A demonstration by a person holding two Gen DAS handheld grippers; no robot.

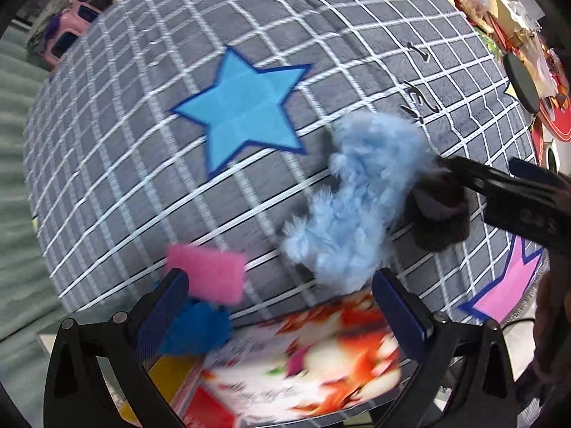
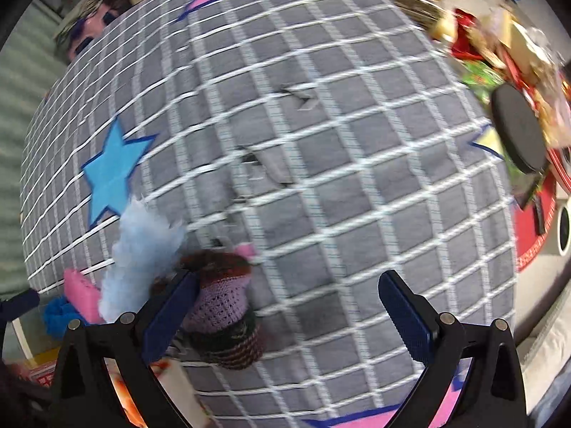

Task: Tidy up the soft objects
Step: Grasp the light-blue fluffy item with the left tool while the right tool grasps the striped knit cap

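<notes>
Soft things number four: one fluffy light-blue piece (image 1: 364, 199), one pink sponge (image 1: 208, 273), one darker blue fluffy piece (image 1: 200, 326) and one crocheted purple-and-brown item (image 2: 223, 303), all clustered at the near edge of a grey grid-patterned rug (image 1: 142, 142) with star patches. Both grippers have their jaws spread, holding nothing: left gripper (image 1: 282, 306), right gripper (image 2: 289, 314). One printed red box (image 1: 285, 367) lies below; clutter (image 2: 499, 53) lines the rug's far-right side
</notes>
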